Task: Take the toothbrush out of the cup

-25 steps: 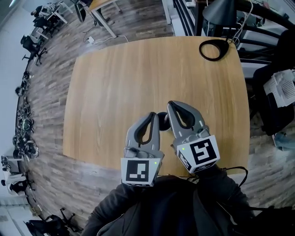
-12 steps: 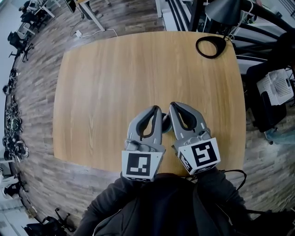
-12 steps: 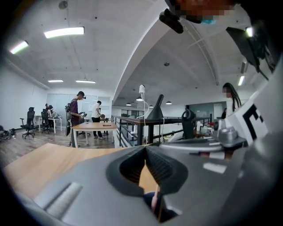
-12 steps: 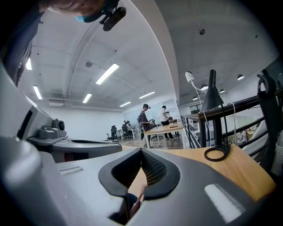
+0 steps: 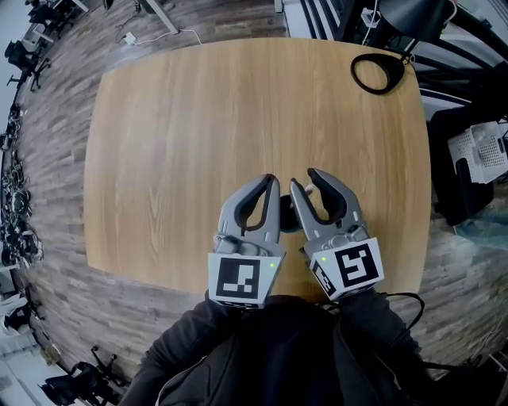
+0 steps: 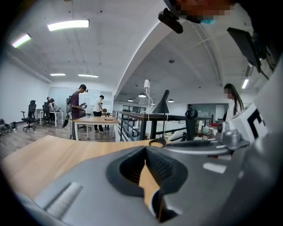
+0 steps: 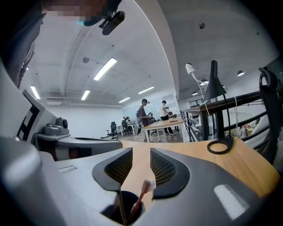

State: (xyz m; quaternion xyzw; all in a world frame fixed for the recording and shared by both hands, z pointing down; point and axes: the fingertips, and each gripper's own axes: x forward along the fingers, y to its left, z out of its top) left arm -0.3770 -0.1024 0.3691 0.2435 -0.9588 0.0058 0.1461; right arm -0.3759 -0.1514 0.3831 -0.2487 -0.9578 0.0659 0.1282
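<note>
A dark cup [image 5: 287,220] stands on the wooden table [image 5: 198,119] near its front edge, mostly hidden between my two grippers. In the right gripper view the cup [image 7: 128,205] sits just below the jaws, and a pink-handled toothbrush [image 7: 142,194] with a white head leans out of it. My right gripper [image 5: 304,179] has just been opening; the toothbrush head [image 5: 309,189] shows in the gap, and the pads do not press on it. My left gripper [image 5: 272,181] is beside the cup on its left, tips together and empty.
A black ring-shaped lamp base [image 5: 379,73] lies at the table's far right corner, under a dark lamp head [image 5: 409,16]. A white basket [image 5: 480,155] sits off the table's right side. The table's front edge runs just under my grippers.
The right gripper's jaws have spread apart, and the toothbrush head now shows between them. Both grippers have sunk slightly toward the table.
</note>
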